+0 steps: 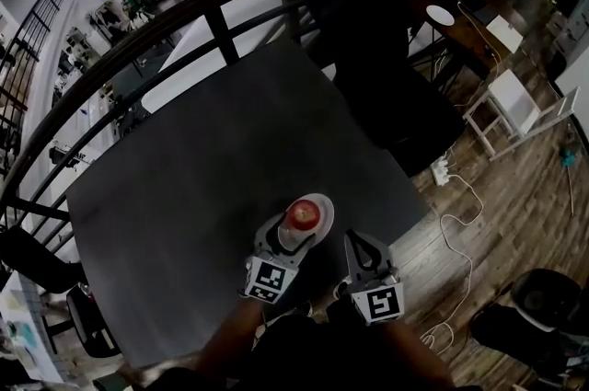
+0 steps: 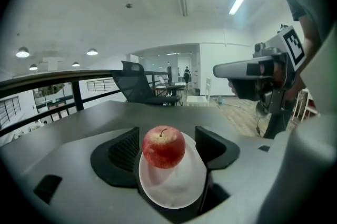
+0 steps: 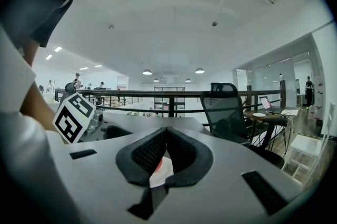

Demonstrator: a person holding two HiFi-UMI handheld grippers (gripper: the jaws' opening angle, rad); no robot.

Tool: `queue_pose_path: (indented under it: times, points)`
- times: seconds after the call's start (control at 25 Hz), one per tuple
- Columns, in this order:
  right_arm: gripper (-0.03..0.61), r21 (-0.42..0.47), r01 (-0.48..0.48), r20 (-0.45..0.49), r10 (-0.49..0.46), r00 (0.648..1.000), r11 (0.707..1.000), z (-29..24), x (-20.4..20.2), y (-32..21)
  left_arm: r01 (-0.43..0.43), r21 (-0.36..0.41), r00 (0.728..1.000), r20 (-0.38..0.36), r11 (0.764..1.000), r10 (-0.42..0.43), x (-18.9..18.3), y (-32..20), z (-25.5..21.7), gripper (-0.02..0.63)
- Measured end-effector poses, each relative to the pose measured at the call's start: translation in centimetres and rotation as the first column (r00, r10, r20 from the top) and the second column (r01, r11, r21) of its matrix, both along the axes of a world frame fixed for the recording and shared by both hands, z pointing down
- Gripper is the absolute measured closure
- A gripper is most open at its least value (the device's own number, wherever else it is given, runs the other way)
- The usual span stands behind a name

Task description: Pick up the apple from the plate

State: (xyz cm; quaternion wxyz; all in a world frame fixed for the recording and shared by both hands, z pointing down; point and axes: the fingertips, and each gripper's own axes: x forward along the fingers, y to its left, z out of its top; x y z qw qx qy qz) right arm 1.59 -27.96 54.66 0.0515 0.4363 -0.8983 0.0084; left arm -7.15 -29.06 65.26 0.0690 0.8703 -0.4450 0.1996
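While the apple (image 2: 164, 146) sits on the white plate (image 2: 174, 188) close to our edge of the desk (image 1: 202, 150), between the wide-spread jaws of our left hand-held gripper (image 1: 296, 233) and seemingly touching neither pad, we judge a lopsided close the main risk: one pad meeting the round fruit first could roll it off the plate or shove the plate along. Our right hand-held gripper (image 3: 166, 138), jaws together on nothing, hovers just beside the plate and steadies nothing
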Motion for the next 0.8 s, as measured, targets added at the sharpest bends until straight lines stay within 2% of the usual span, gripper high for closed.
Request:
queue_pose_path:
  times: [0.08,0.24,0.44,0.64,0.8]
  points:
    - [0.555,-0.004,0.005,0.000,-0.005,1.000,1.000,0.1,0.1,-0.1,0.001,-0.028,0.999,0.032,1.000,0.000,-0.2,-0.6,1.2,0.273]
    - [0.555,-0.017,0.020,-0.002,-0.021,1.000,1.000,1.0,0.3,-0.3,0.019,-0.085,1.000,0.024,0.996,-0.017,-0.2,-1.7,3.2,0.238]
    - [0.555,-0.033,0.028,0.012,-0.027,1.000,0.999,1.6,0.5,-0.5,0.027,-0.104,0.999,0.022,0.994,-0.025,0.5,-2.6,4.0,0.229]
    - [0.555,-0.034,0.045,0.008,-0.045,0.999,0.998,1.8,0.3,-0.8,0.027,-0.155,0.997,0.080,0.988,-0.015,0.8,-2.9,6.0,0.229]
    - [0.555,-0.027,0.043,0.005,-0.043,0.999,0.999,1.4,0.8,-1.0,0.044,-0.163,0.995,0.092,0.986,-0.029,0.9,-3.3,6.4,0.229]
